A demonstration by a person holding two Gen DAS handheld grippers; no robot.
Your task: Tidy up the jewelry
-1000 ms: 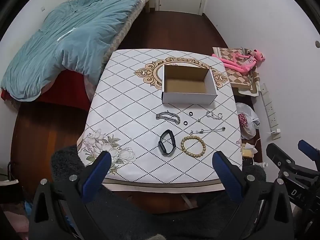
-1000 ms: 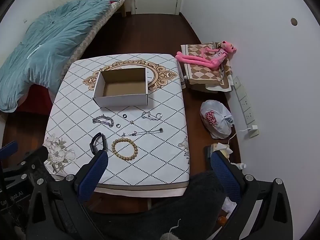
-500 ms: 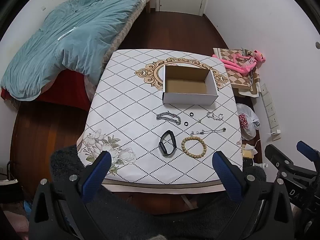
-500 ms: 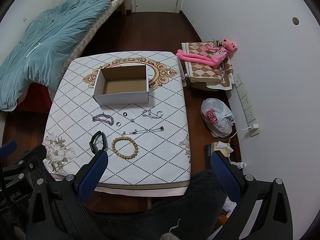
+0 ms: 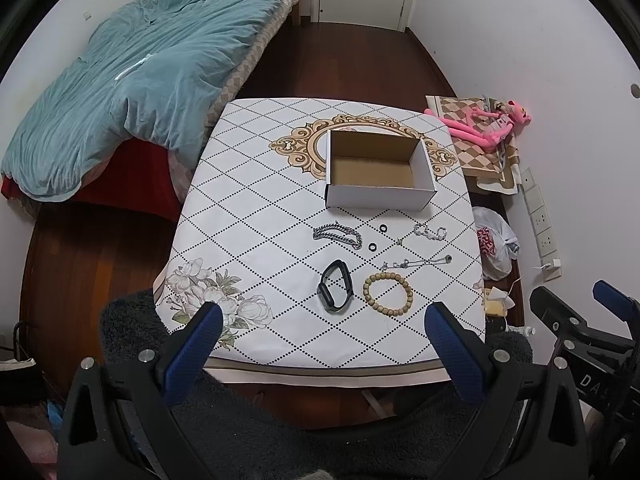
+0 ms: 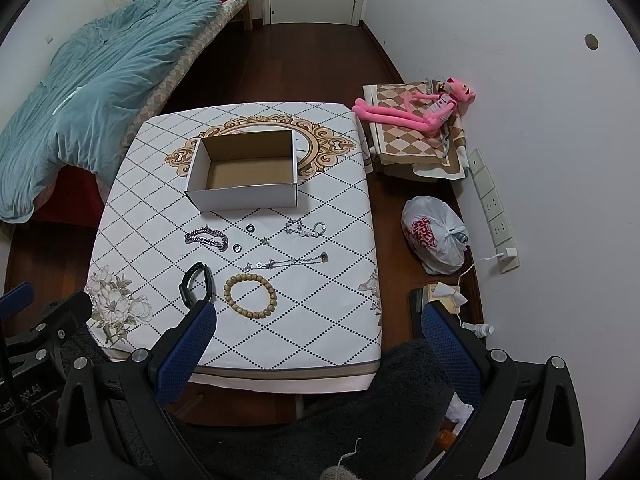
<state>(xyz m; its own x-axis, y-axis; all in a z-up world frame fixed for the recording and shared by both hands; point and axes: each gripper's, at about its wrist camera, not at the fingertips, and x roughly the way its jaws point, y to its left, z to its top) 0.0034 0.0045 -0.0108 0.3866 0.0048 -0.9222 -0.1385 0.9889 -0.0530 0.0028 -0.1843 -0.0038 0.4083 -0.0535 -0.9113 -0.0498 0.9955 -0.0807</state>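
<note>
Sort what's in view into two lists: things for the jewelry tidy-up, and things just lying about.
For the job: cardboard box, wooden bead bracelet, black wristband, silver chain bracelet, two small dark rings, thin chain with pendant, silver link bracelet.

Lying about: Pink Panther plush, plastic bag, teal duvet.

left hand-held gripper: jaws wide | right hand-held gripper: jaws wide

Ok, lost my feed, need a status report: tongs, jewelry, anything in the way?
Left tongs, right tongs open, empty. Wooden bead bracelet beside black band on table; white cardboard box empty. Path clear.
</note>
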